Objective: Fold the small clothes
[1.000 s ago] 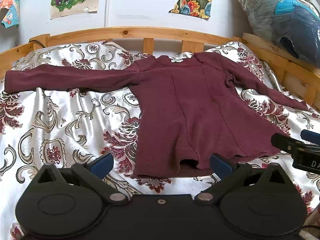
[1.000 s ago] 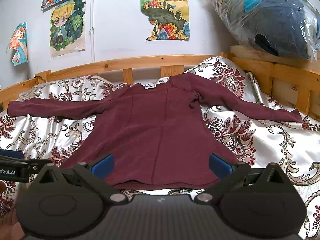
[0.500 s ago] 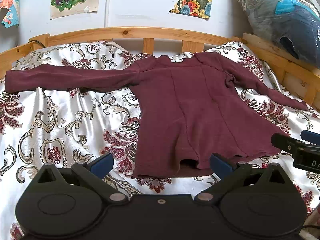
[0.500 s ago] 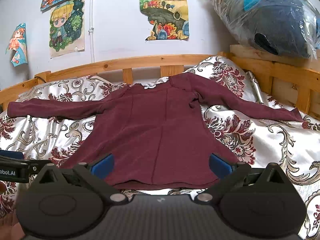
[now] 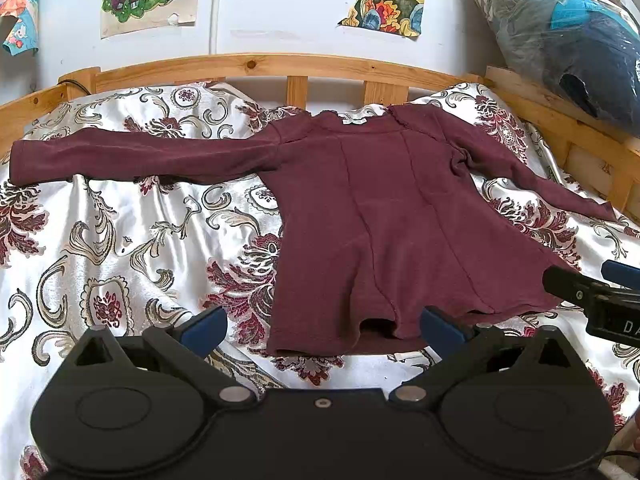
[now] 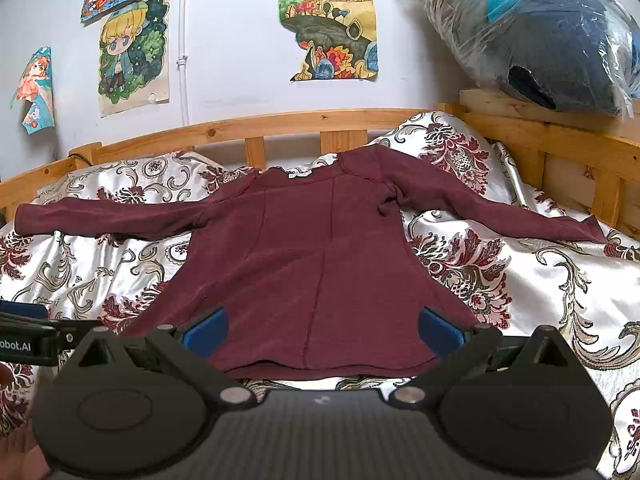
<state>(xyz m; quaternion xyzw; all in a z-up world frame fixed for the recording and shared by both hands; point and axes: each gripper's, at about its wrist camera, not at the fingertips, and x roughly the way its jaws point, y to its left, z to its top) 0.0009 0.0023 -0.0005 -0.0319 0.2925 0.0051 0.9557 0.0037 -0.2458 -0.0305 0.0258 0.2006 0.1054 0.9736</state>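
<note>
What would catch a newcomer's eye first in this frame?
A maroon long-sleeved top lies spread flat mid-bed, both sleeves stretched out sideways, on a shiny floral bedspread. Behind the wooden bed rail, colourful cartoon drawings hang on the wall. Both the left gripper and right gripper hang open near its hem.

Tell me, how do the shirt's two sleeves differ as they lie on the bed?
The left sleeve runs nearly straight sideways; the right sleeve slants down toward the bed's edge. The left sleeve's cuff looks flat; the right sleeve's cuff is kinked, with puckers at its armpit. Both are maroon, long, spread flat on the bedspread, and untouched by either gripper.
</note>
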